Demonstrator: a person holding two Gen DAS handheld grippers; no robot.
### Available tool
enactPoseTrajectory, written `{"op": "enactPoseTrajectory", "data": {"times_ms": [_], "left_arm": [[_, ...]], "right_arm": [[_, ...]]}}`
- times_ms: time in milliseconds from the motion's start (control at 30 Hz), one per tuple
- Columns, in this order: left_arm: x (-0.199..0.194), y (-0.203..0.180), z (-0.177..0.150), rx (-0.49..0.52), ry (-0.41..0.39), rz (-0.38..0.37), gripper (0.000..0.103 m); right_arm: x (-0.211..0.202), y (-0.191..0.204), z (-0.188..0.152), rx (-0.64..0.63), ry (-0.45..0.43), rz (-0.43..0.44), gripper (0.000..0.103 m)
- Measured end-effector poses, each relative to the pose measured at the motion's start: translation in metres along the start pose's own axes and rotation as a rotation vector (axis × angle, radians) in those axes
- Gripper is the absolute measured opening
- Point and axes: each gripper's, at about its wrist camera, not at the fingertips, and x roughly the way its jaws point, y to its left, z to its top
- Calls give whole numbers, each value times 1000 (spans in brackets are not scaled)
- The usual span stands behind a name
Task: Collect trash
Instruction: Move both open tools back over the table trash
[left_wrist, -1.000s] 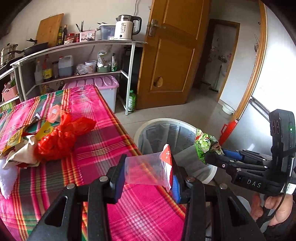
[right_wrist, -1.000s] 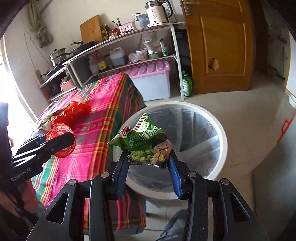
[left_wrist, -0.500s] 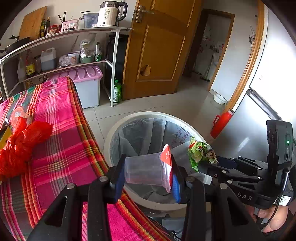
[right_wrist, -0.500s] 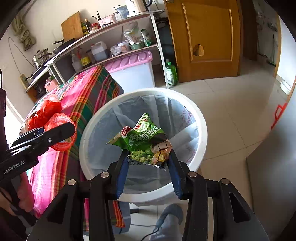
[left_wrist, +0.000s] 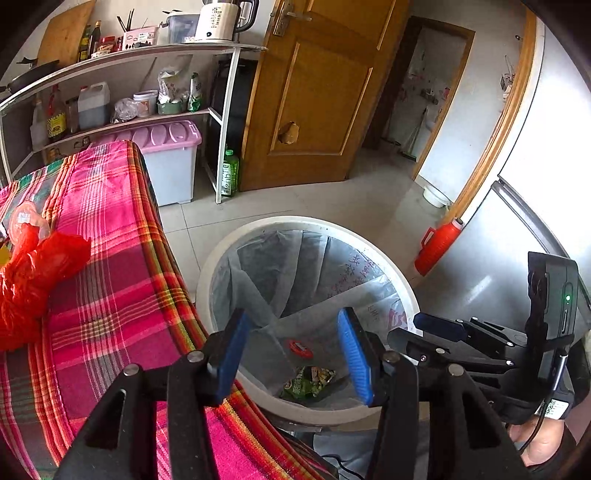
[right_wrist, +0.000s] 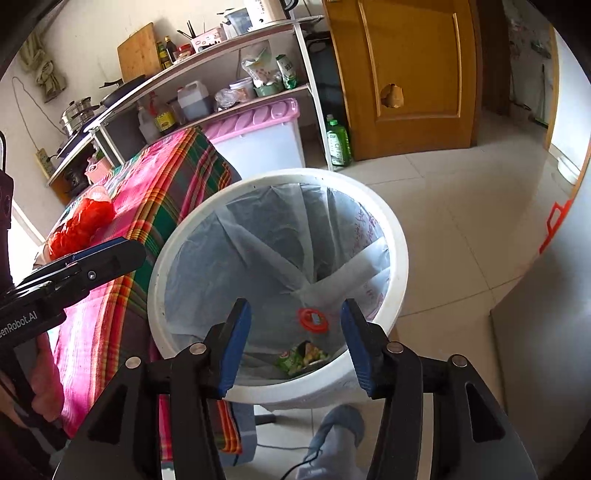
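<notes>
A white round bin (left_wrist: 402, 284) (right_wrist: 399, 258) with a pale liner stands on the floor beside the table. At its bottom lie a green snack wrapper (left_wrist: 308, 382) (right_wrist: 301, 356) and a clear plastic cup with a red rim (left_wrist: 300, 348) (right_wrist: 313, 319). My left gripper (left_wrist: 291, 354) hangs over the bin's near edge, jaws opening, nothing between them. My right gripper (right_wrist: 293, 345) is also above the bin, jaws opening and empty; in the left wrist view its fingers (left_wrist: 439, 323) reach in from the right.
A table under a pink plaid cloth (left_wrist: 110, 295) borders the bin on the left, with a red plastic bag (left_wrist: 33, 266) and more scraps on it. Behind are a shelf rack (left_wrist: 147, 118), a pink-lidded box (left_wrist: 170, 162), a green bottle (left_wrist: 229, 173), a wooden door (left_wrist: 317, 92) and a red jug (left_wrist: 437, 245).
Both grippers swung from the table to over the bin, then opened. The cup left the left gripper and the green wrapper left the right one; both now lie in the bin.
</notes>
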Motion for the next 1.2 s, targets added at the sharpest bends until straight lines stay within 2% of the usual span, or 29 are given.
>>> {"op": "enactPoseTrajectory", "data": {"times_ms": [300,633,733,1067,1200], "left_arm": [[-37,14,-8,-10,-75,38,52],[-92,45,-32,-52,-158,102,52],[-108,57,-40,-77,-178,124,52],[-151,103,-70,-157,-226,220,52],[-162,120,-82,-190,-233,280,52]], "right_arm": [[-30,24,-1,-37,-94,8,52],[-55,75,-3,-106,-132,71,52],[-58,94,-4,-130,-126,123,52],[-52,151,-10,-204,-81,202,52],[-47,174,-10,-234,-73,223,52]]}}
